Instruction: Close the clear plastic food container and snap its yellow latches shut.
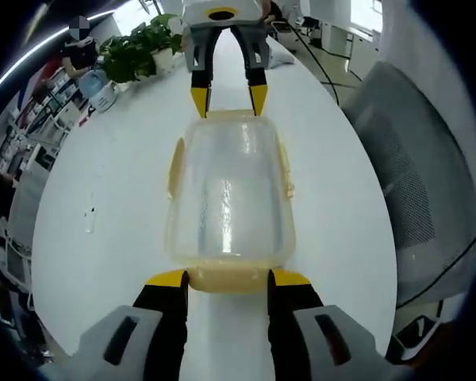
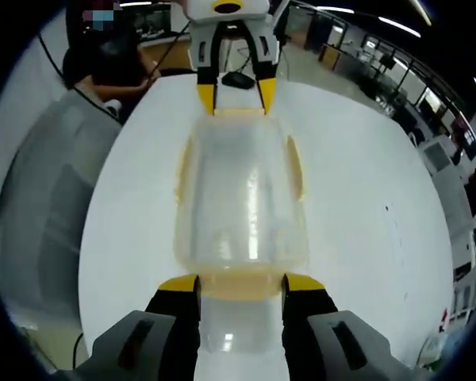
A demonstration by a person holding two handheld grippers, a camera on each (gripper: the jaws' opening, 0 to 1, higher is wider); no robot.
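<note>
The clear plastic container [image 1: 226, 190] [image 2: 238, 198] lies lengthwise on the white table [image 1: 103, 198] with its lid resting on top. Yellow side latches [image 1: 285, 171] [image 2: 295, 167] stick out from the long sides. In the left gripper view, my left gripper [image 1: 228, 278] is open at the near end, its yellow tips flanking the end latch [image 1: 226, 282]. My right gripper [image 1: 228, 99] is open at the far end. The right gripper view shows the reverse: my right gripper [image 2: 241, 283] straddles the near end latch [image 2: 239, 287], and my left gripper [image 2: 236, 95] is at the far end.
A potted plant [image 1: 139, 48] stands at the table's far end. A grey mesh chair [image 1: 420, 182] [image 2: 40, 214] sits beside the table's long edge. A person [image 2: 111, 63] sits beyond the chair, and a dark mouse [image 2: 238, 79] lies behind the left gripper.
</note>
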